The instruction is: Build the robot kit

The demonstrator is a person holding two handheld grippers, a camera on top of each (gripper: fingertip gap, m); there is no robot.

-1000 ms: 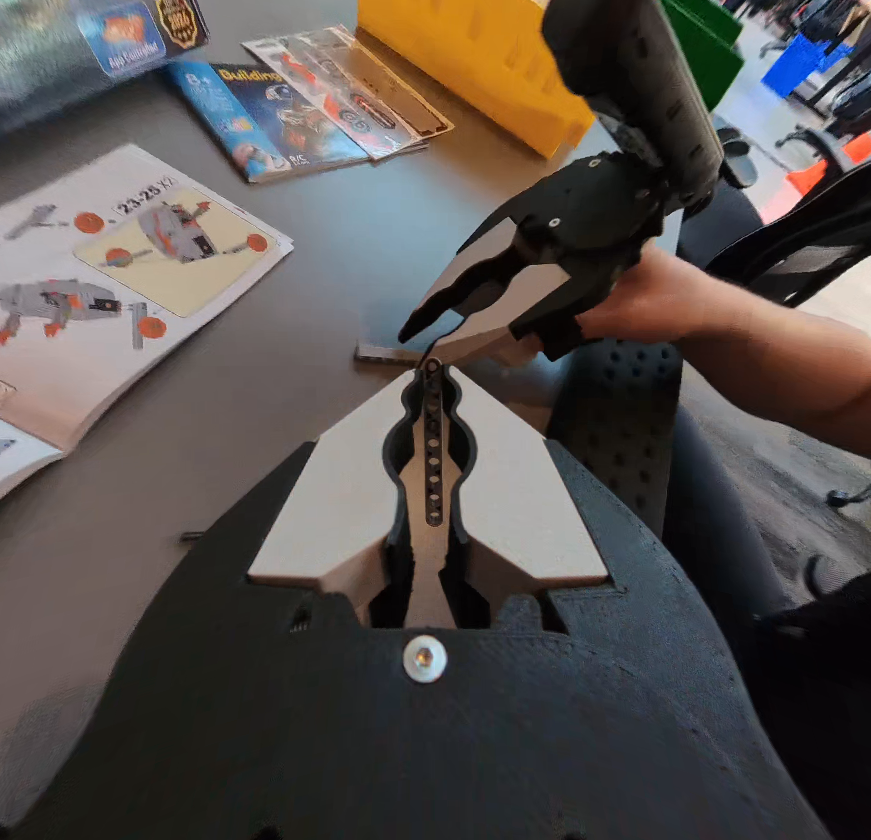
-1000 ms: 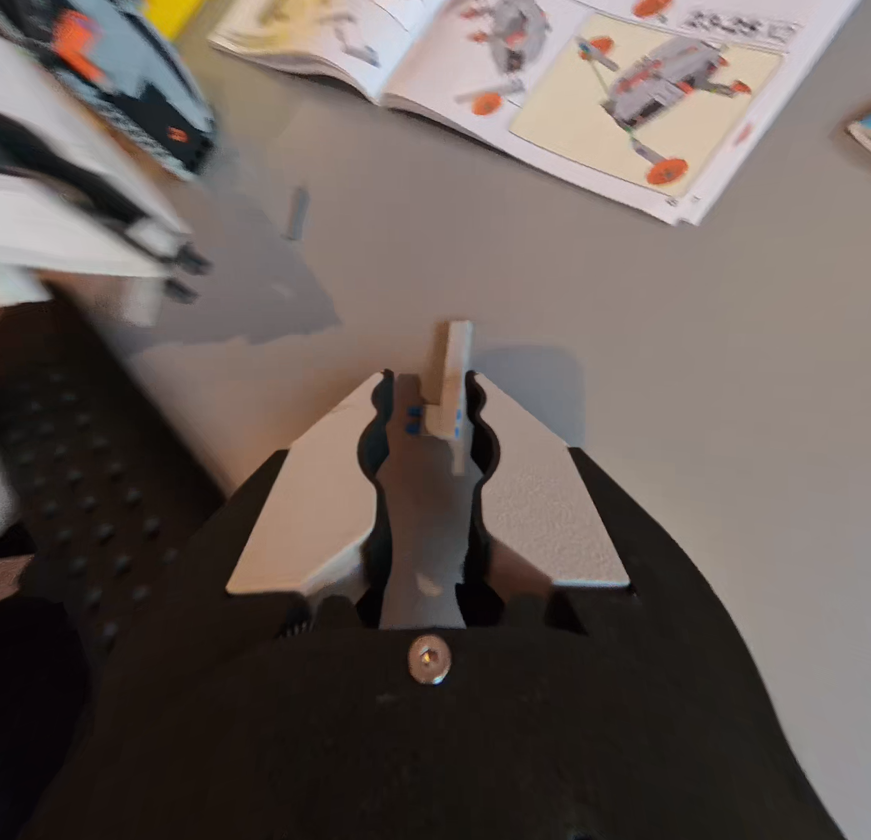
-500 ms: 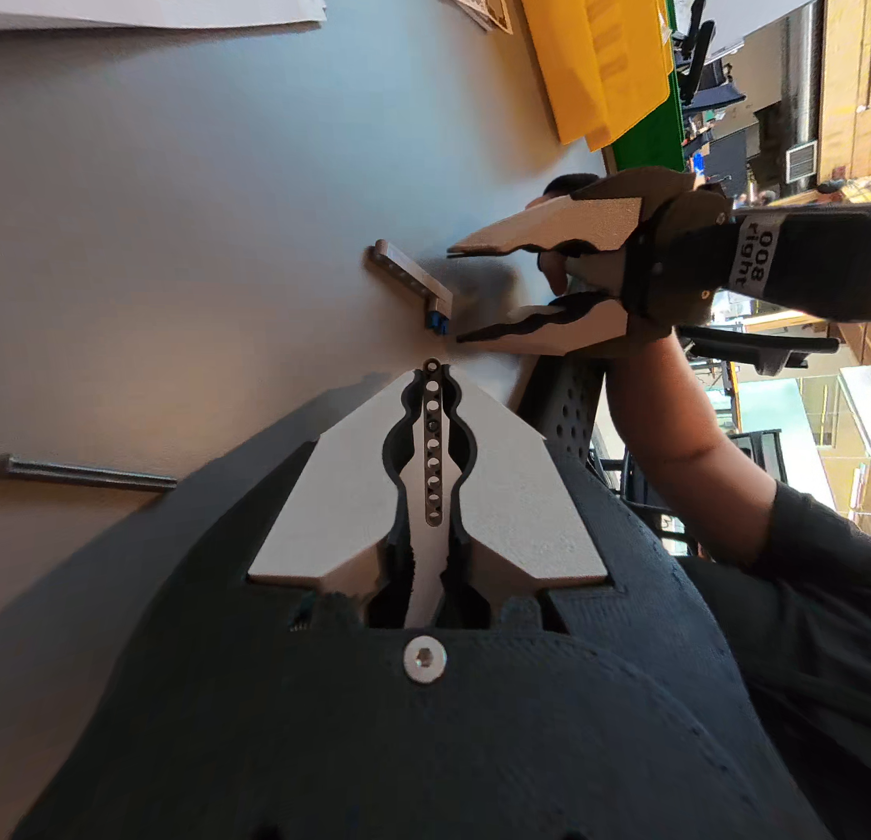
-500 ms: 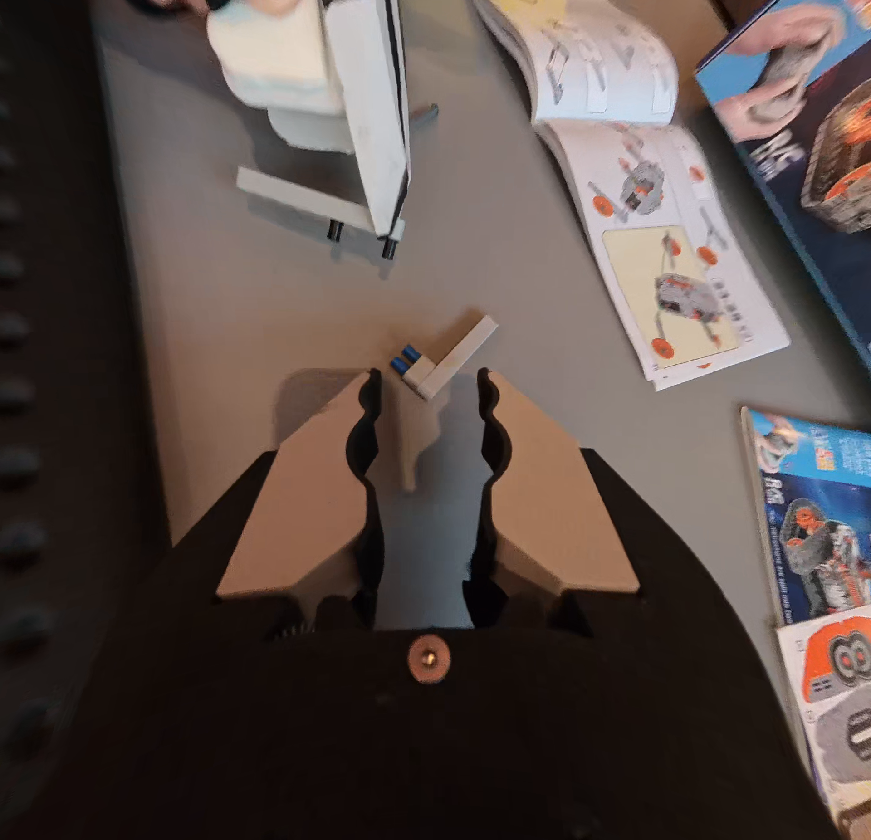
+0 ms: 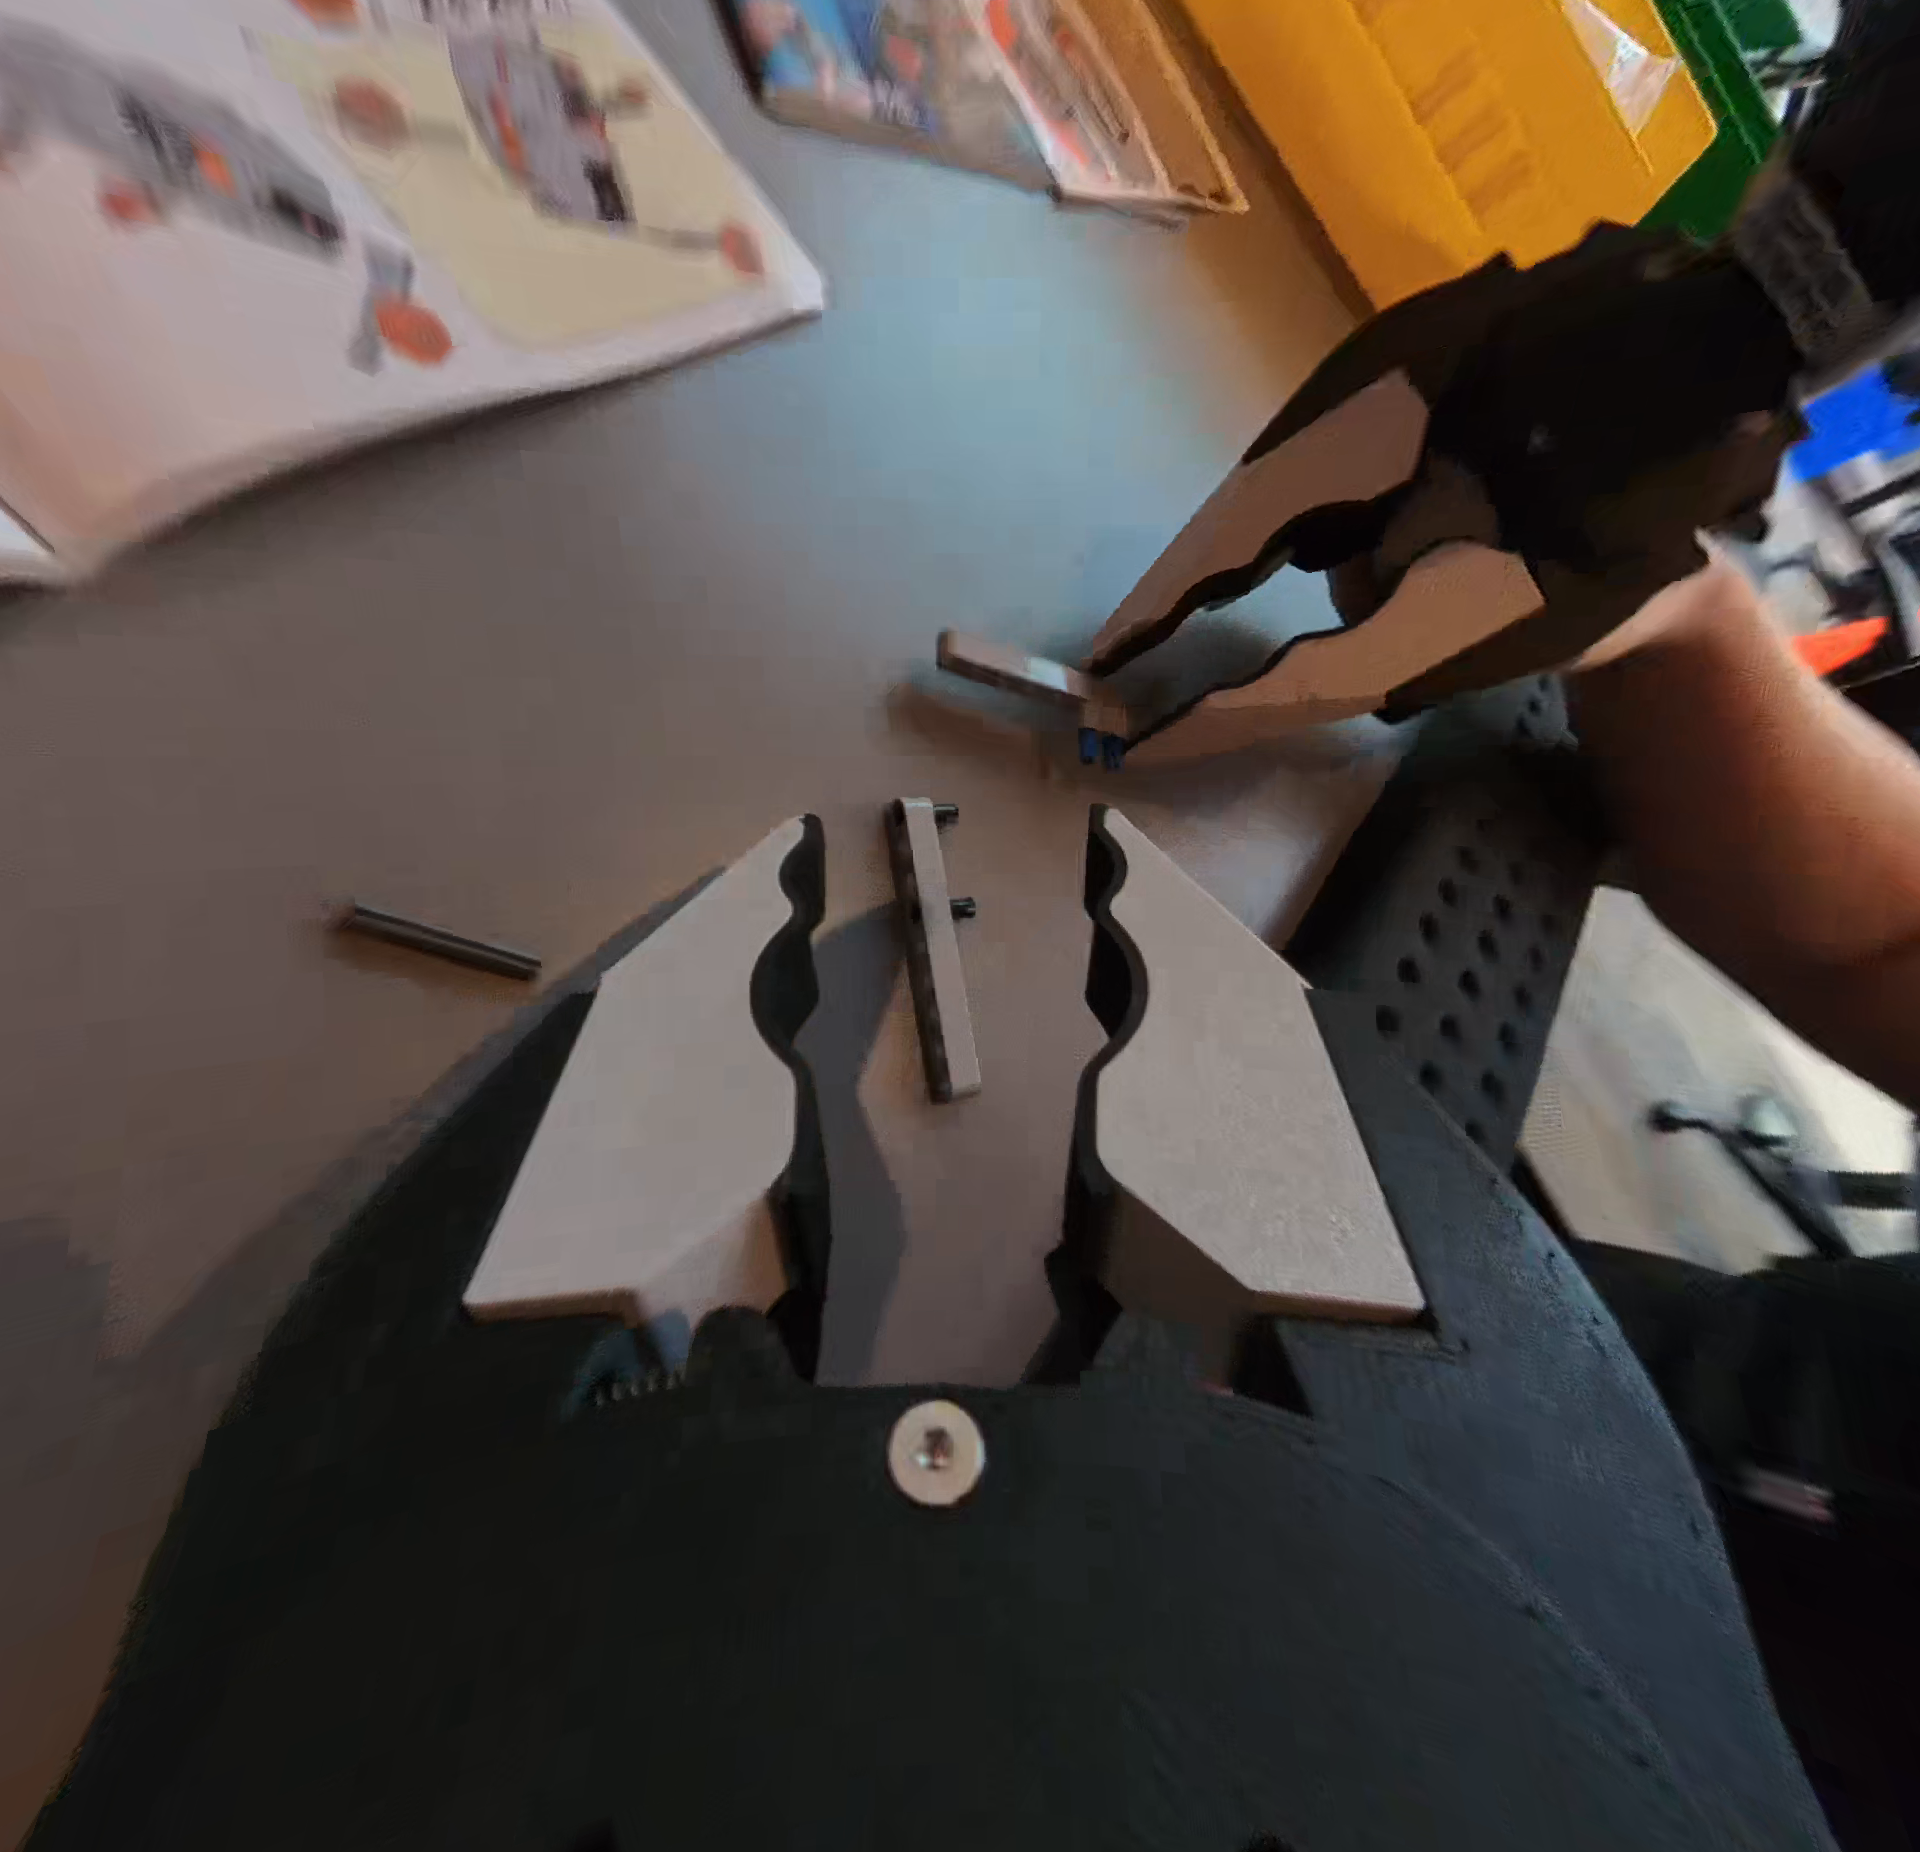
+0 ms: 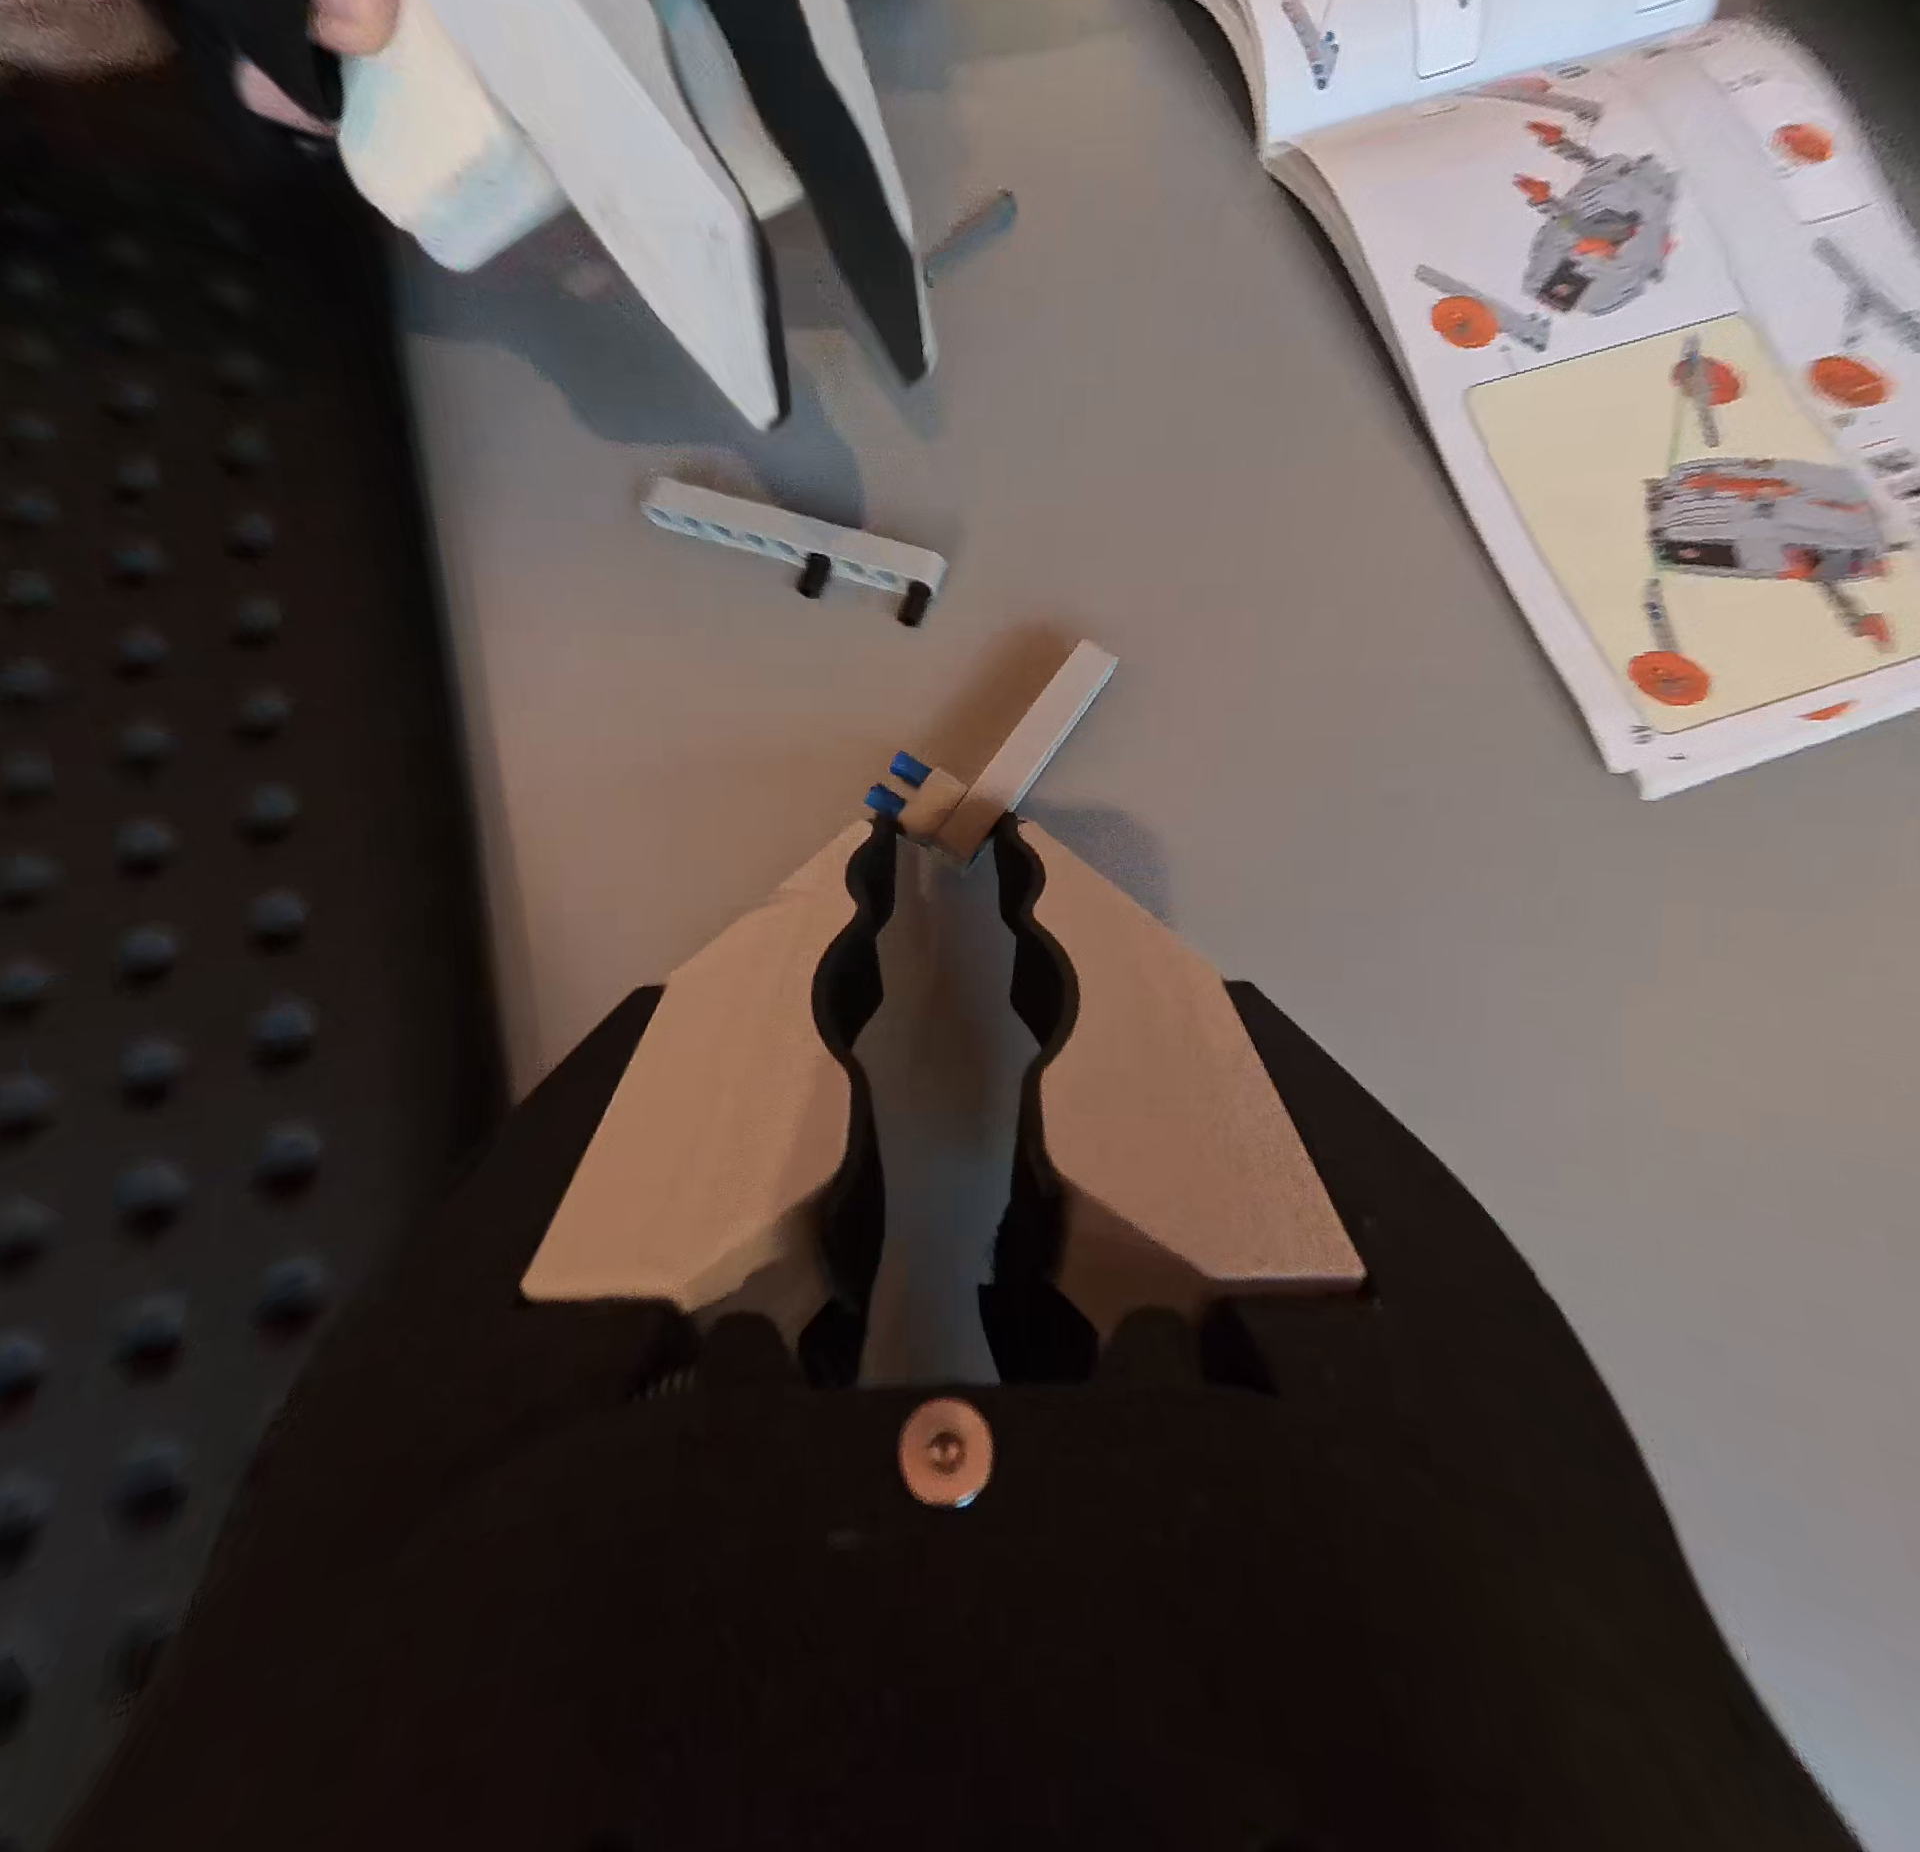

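My left gripper [image 5: 951, 820] is open; a long grey holed beam [image 5: 930, 955] with two black pins lies on the table between its fingers, untouched. It also shows in the right wrist view [image 6: 790, 545], below the left gripper [image 6: 842, 389]. My right gripper [image 6: 940, 831] is closed at its tips on the corner of a short grey angled beam [image 6: 1039, 727] with two blue pins [image 6: 894, 779]. In the left wrist view the right gripper [image 5: 1110, 709] holds that beam [image 5: 1013, 672] just above the table.
A dark axle [image 5: 436, 940] lies left of my left gripper. An open instruction booklet [image 5: 312, 192] [image 6: 1662, 400], leaflets [image 5: 935, 67], a yellow bin [image 5: 1403, 88] and a green bin [image 5: 1714, 15] lie farther back. A black perforated chair [image 5: 1455, 919] adjoins the table edge.
My left gripper opened and let the long grey beam down onto the table. My right gripper, open half a second ago, has closed its tips on the blue-pinned beam.
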